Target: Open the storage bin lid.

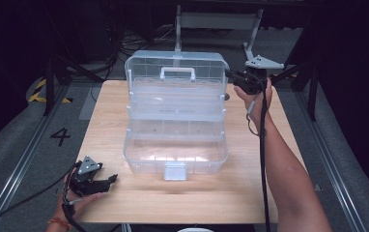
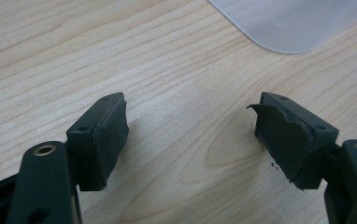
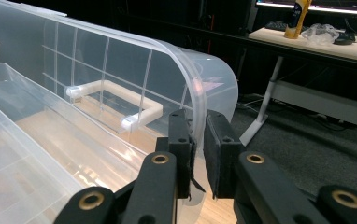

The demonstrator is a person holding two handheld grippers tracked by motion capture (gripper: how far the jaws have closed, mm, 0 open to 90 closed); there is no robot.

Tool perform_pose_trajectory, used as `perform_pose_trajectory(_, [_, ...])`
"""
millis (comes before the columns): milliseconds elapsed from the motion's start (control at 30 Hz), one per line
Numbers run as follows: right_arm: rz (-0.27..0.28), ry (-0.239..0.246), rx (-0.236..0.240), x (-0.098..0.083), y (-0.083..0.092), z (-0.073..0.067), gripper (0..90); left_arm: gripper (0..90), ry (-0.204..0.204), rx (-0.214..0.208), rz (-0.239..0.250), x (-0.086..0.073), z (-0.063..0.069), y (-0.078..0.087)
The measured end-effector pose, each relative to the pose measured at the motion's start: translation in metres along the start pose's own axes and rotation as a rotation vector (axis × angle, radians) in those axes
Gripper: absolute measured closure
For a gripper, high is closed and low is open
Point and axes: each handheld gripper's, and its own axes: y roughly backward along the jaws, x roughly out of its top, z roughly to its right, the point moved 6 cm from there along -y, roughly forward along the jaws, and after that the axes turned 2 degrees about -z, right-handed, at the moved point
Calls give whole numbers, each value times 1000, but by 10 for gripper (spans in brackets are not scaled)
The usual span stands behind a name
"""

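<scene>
A clear plastic toolbox [image 1: 175, 145] stands open in the middle of the wooden table [image 1: 110, 140], its lid [image 1: 175, 65] raised upright at the back with a white handle [image 1: 177, 73] on it. My right gripper [image 1: 232, 75] is at the lid's right edge, shut on the rim. In the right gripper view the lid's curved rim [image 3: 193, 93] runs down between the two black pads [image 3: 218, 149], and my right gripper [image 3: 199, 154] pinches it. My left gripper [image 1: 106, 182] rests low near the table's front left corner, open. In the left gripper view, bare wood lies between the jaws of my left gripper [image 2: 190, 135].
An inner tray [image 1: 175, 116] sits stepped above the toolbox base, and a white latch [image 1: 175, 170] hangs at its front. A corner of the box [image 2: 298, 23] lies ahead of the left jaws. Beyond the table are metal frame legs [image 1: 177, 24] and a desk [image 3: 317, 42].
</scene>
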Motion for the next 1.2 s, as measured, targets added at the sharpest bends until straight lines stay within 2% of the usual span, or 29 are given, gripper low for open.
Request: perform_pose_trajectory(1200, [-64,-40,-23,-2,-32,16,810,244,-13,-2,-7,1,-1,-1])
